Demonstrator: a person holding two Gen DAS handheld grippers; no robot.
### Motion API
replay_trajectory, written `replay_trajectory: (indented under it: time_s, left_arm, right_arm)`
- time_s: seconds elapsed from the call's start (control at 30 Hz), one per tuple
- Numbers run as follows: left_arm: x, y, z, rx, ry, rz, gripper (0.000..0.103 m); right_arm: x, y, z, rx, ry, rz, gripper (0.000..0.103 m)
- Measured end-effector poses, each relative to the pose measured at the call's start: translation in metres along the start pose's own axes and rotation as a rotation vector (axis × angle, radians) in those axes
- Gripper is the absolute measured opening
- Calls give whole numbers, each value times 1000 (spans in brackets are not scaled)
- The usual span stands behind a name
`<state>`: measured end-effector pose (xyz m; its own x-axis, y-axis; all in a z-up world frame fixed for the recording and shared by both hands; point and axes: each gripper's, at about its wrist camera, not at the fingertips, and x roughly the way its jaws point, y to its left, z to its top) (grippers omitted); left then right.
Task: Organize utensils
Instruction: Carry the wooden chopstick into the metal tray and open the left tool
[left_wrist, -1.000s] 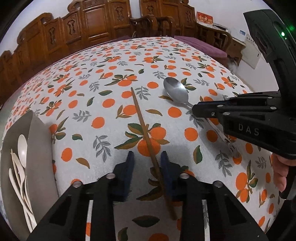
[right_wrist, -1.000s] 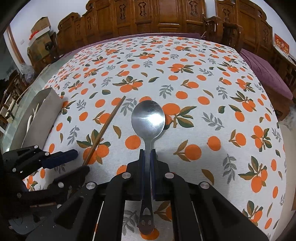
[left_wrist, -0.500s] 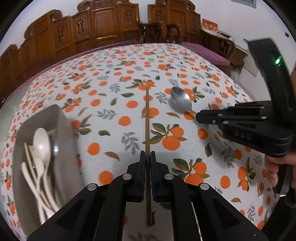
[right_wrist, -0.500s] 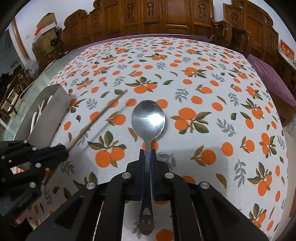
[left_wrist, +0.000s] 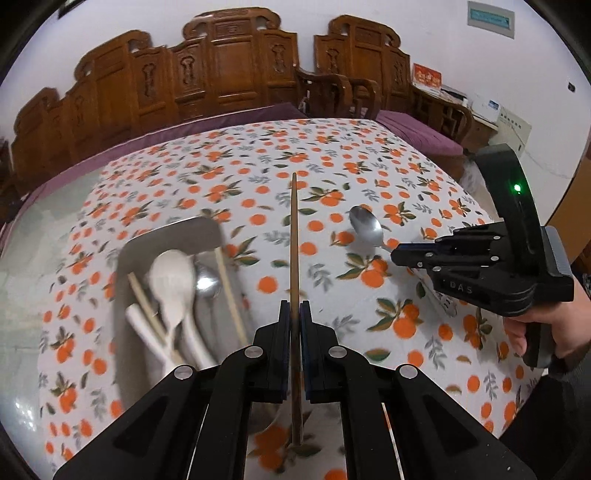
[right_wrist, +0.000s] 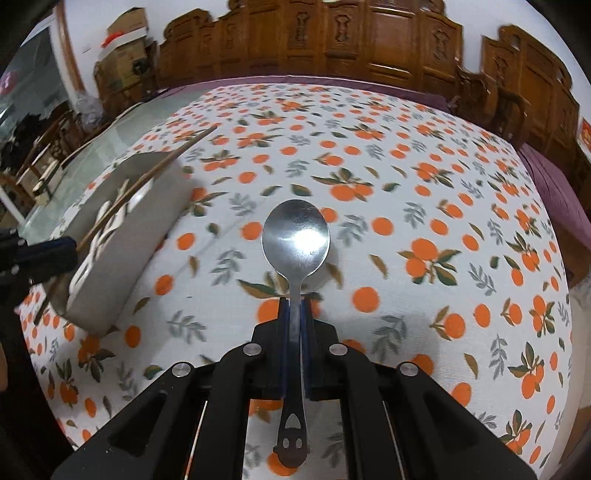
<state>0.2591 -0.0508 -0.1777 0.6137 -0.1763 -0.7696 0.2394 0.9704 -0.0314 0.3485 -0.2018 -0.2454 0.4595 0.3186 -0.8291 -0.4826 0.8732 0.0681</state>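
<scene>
My left gripper (left_wrist: 294, 314) is shut on a brown wooden chopstick (left_wrist: 294, 236) and holds it lifted above the table, just right of the grey utensil tray (left_wrist: 170, 232). The tray holds white spoons (left_wrist: 173, 280), a metal spoon and pale chopsticks. My right gripper (right_wrist: 295, 310) is shut on the handle of a metal spoon (right_wrist: 295, 236), held above the orange-print tablecloth. In the right wrist view the tray (right_wrist: 147, 206) is at left, with the held chopstick (right_wrist: 162, 162) over it. In the left wrist view the right gripper (left_wrist: 397, 254) holds the spoon (left_wrist: 365, 225) at right.
The table is covered by a white cloth with orange fruit print (left_wrist: 332, 155). Carved wooden chairs (left_wrist: 229, 70) stand along the far side. A purple cushion (left_wrist: 417, 129) lies at the far right. A glass-topped area (right_wrist: 110, 140) lies left of the cloth.
My left gripper closed on the chopstick, lifted it and carried it left toward the tray. My right gripper lifted the spoon and also moved toward the tray.
</scene>
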Motion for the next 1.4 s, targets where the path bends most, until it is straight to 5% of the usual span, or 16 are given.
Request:
replay_trajectory:
  time_s: [0.33, 0.87, 1.2, 1.33, 1.4]
  left_arm:
    - [-25, 42, -14, -64, -8, 51, 4]
    - [15, 69, -24, -66, 100, 110, 4]
    - [22, 69, -28, -81, 78, 91, 5]
    - [17, 77, -27, -98, 49, 103, 27]
    - [12, 82, -26, -105, 28, 113, 29]
  right_arm:
    - [-10, 33, 0, -73, -13, 45, 7]
    - [-5, 39, -2, -95, 3, 37, 7]
    - [-3, 46, -3, -107, 9, 49, 7]
    - [-3, 51, -2, -108, 6, 65, 7]
    - [-2, 53, 0, -105, 5, 73, 7]
